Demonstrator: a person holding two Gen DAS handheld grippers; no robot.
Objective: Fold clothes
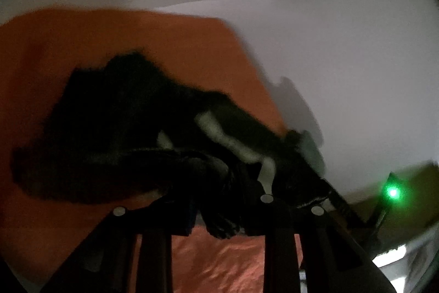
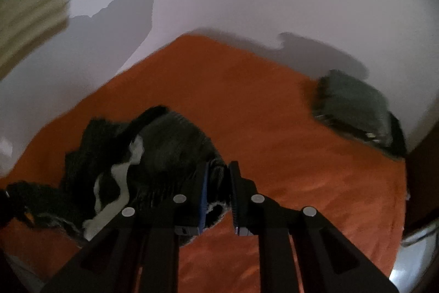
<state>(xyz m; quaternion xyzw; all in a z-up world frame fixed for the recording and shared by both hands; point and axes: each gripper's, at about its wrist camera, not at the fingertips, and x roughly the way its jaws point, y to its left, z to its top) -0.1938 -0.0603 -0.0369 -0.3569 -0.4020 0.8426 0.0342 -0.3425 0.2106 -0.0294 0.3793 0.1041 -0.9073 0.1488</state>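
A dark garment [image 2: 164, 144] with a white stripe [image 2: 120, 177] hangs bunched above the orange bedcover [image 2: 274, 133]. My right gripper [image 2: 219, 194] is shut on one dark, ribbed edge of it, pinched between the blue pads [image 2: 203, 197]. In the left wrist view the same garment [image 1: 115, 128] sags from my left gripper [image 1: 222, 213], which is shut on a gathered fold of it. The cloth stretches rightward toward a green lamp [image 1: 393, 192] on the other tool. Dim light and blur hide the left fingertips.
A folded grey-green stack of clothes [image 2: 354, 106] lies at the bed's far right, against the white wall [image 2: 274, 4]. A pale curtain [image 2: 27, 7] hangs at the left. The floor edge [image 2: 417, 265] shows at the lower right.
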